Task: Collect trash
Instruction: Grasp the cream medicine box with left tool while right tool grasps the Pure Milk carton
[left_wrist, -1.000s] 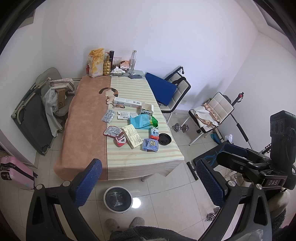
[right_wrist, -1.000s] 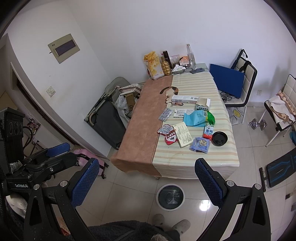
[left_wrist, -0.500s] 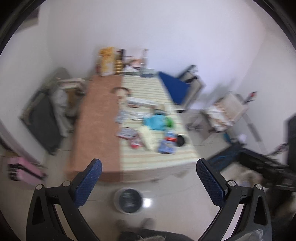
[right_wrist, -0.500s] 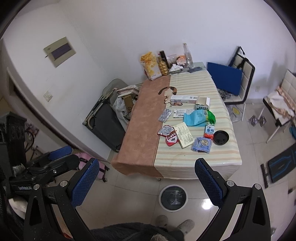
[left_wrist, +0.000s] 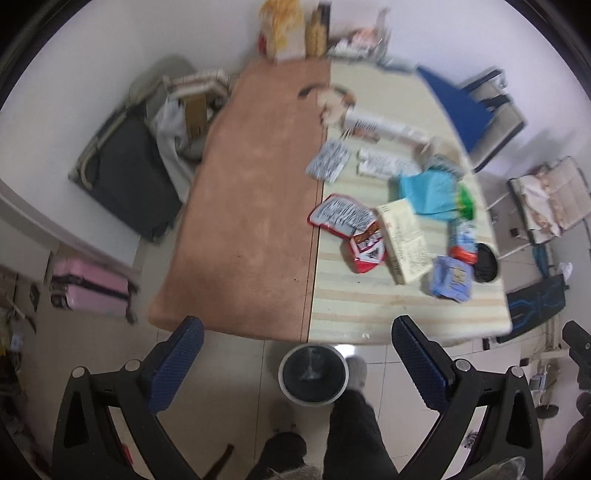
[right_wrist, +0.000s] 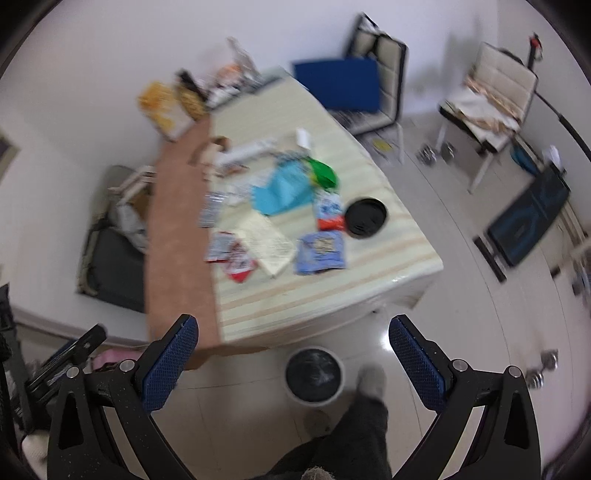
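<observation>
Several pieces of trash lie on the table (left_wrist: 369, 310): a red wrapper (left_wrist: 364, 245), a cream box (left_wrist: 404, 240), a blue packet (left_wrist: 452, 277), a black lid (left_wrist: 485, 262) and a light blue bag (left_wrist: 428, 192). They also show in the right wrist view, with the red wrapper (right_wrist: 238, 260), blue packet (right_wrist: 321, 253) and black lid (right_wrist: 365, 216). A round bin (left_wrist: 313, 373) stands on the floor at the table's near edge (right_wrist: 314, 374). My left gripper (left_wrist: 297, 332) and right gripper (right_wrist: 293, 330) are both open and empty, above the floor.
A brown cloth (left_wrist: 251, 206) covers the table's left half. Chairs (right_wrist: 373, 85) stand to the right, a folded cot (left_wrist: 125, 177) and a pink suitcase (left_wrist: 88, 288) to the left. The person's leg (left_wrist: 351, 424) is beside the bin. Snack bags and bottles (left_wrist: 291, 33) stand at the far end.
Both grippers have moved forward and tilted down toward the table and bin. The views are blurred by motion. Both stay open and empty.
</observation>
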